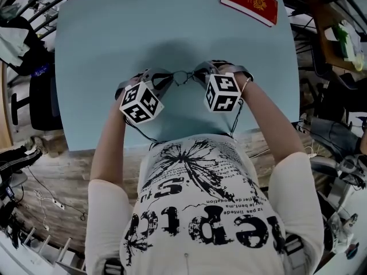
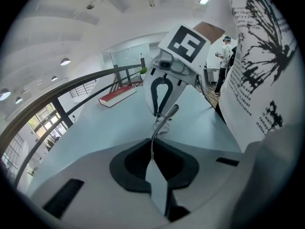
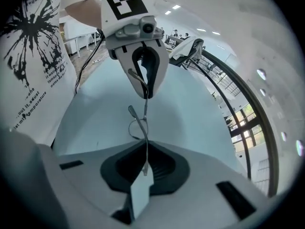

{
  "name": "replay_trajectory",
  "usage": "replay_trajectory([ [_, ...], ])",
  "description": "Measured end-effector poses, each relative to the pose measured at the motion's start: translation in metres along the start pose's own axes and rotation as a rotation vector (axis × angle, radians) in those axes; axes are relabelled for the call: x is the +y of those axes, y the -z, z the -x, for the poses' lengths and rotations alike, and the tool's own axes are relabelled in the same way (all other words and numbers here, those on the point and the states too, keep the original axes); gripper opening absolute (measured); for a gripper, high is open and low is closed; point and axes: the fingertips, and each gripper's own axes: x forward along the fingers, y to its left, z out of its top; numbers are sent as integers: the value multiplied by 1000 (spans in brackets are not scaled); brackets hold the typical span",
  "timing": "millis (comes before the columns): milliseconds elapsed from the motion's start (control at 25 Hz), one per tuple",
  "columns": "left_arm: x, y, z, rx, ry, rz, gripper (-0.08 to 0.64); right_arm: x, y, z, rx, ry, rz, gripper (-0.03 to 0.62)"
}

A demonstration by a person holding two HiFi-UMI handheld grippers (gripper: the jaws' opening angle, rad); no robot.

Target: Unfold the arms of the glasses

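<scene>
Glasses (image 1: pixel 182 78) hang just above the counter (image 1: pixel 114 39), near its front edge, strung between both tools. Our left gripper (image 1: pixel 164 80) is pinched tight on a thin metal part of the frame, and our right gripper (image 1: pixel 200 73) likewise. We judge the unfolding begun, not finished; how wide each arm stands we cannot tell. The frame is slender, shiny wire with curved rims.

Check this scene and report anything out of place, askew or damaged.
Nothing looks damaged or spilled. The glasses hang over the table, pinched at each side by the left tongs and right tongs. Only the red book lies askew, near the table's far right corner.
</scene>
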Motion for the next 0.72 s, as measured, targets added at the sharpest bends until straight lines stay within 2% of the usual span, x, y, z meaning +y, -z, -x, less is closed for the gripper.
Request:
replay_trajectory([
  [440,12,9,10,17,-36,2,31,-19,11,36,-125,185,-128,26],
  [720,15,20,17,40,-53,-1,30,-10,28,35,-106,192,-180,28],
])
